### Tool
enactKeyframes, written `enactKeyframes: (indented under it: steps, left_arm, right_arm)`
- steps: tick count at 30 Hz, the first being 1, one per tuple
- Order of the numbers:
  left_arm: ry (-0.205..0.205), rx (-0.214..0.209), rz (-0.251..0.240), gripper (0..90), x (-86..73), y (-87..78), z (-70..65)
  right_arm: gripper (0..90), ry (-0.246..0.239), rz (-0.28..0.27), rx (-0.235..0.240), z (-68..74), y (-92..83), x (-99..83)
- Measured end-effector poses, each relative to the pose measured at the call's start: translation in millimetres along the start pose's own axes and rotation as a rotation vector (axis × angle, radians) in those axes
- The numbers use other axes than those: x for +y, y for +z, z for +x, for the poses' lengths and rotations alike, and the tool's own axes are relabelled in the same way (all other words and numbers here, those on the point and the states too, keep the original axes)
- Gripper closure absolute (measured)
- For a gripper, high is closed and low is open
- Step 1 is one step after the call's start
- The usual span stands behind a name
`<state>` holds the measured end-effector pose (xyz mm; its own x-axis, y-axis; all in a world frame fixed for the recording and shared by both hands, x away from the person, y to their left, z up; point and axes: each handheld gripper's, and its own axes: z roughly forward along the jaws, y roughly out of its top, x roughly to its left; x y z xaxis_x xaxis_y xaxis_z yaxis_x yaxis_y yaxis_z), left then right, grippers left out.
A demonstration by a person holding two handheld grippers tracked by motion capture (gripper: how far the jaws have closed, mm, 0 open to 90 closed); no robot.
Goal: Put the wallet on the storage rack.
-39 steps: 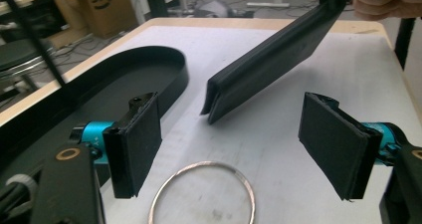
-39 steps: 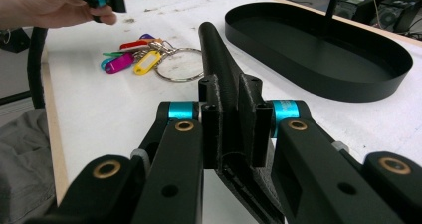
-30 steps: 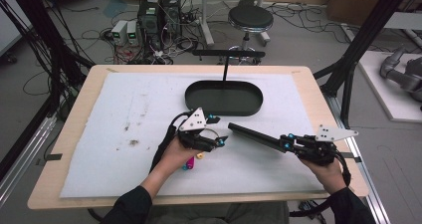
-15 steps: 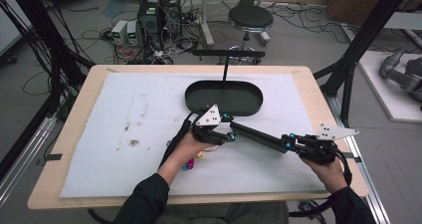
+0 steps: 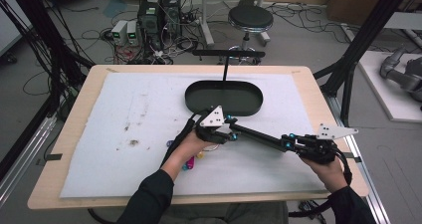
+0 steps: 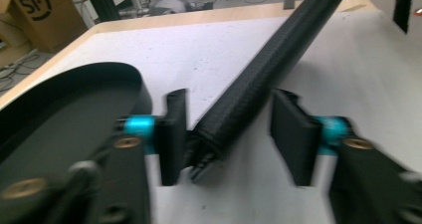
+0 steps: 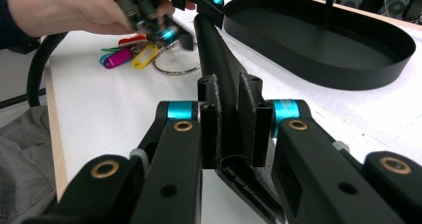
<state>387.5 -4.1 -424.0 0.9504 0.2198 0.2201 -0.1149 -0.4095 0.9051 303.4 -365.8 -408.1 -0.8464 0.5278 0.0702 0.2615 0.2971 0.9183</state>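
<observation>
A long black textured bar (image 5: pixel 259 138) lies slanted just above the white mat. My right gripper (image 5: pixel 291 143) is shut on its near end; in the right gripper view the pads (image 7: pixel 209 119) clamp the bar (image 7: pixel 219 69) from both sides. My left gripper (image 5: pixel 231 134) straddles the bar's far tip. In the left gripper view the tip (image 6: pixel 234 119) rests against the left pad (image 6: pixel 174 134) while the right pad (image 6: pixel 293 134) stands apart. Those jaws have just been closing around the tip.
A black oval tray (image 5: pixel 199 104) with a thin upright T-stand (image 5: pixel 226 59) sits behind the grippers. A key ring with coloured tags (image 5: pixel 191 160) lies under the left hand. The white mat (image 5: pixel 124 134) covers the wooden table.
The left gripper has moved right from beside the keys to the bar's far tip, and its jaws have narrowed around it. The right gripper has stayed put.
</observation>
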Motion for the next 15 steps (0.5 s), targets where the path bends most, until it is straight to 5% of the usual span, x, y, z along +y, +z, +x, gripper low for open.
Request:
enactKeyframes:
  steps: [4,8,15]
  left_arm:
    - [0.021,-0.016,0.023,68.4,2.7,-4.4,-1.2]
    - [0.005,-0.068,-0.015,74.7,9.8,-12.9,-5.0]
    - [-0.031,-0.127,-0.031,76.4,16.7,-31.4,-16.4]
  right_arm:
    - [79.3,0.015,0.000,-0.020,-1.7,-0.1,-1.0]
    - [78.2,0.035,-0.026,-0.028,-4.3,-2.2,-1.7]
    - [54.7,0.057,-0.062,-0.043,-3.0,-2.8,-0.2]
